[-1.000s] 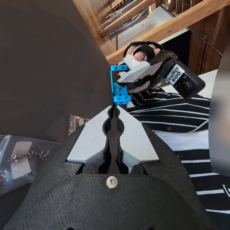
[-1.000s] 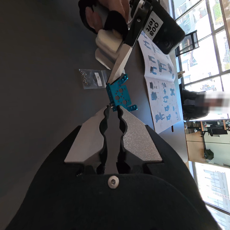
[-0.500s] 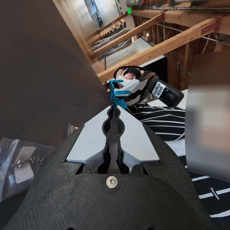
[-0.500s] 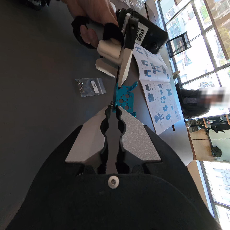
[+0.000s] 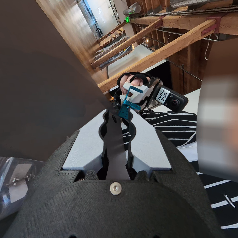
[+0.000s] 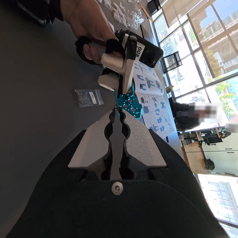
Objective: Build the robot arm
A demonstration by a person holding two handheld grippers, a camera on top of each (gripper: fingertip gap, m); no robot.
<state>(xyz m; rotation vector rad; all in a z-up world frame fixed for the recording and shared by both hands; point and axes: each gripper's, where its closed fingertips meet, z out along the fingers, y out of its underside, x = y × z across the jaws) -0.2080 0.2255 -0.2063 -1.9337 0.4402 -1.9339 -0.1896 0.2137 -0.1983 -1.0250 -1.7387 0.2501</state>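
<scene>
**A:** Grey tabletop fills the left of the right wrist view, with an open instruction booklet mid-right. What about the grippers?

**B:** The right gripper is clamped on the blue bracket edge, mid-frame. The left gripper looks slack, jaws spread, bracket touching one finger. A bag of nuts lies just left.

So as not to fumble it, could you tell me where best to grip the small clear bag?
Probably the bag edge nearest the nuts, from above: it lies flat on the table, and that lumpy end gives the jaws something to pinch.
</scene>
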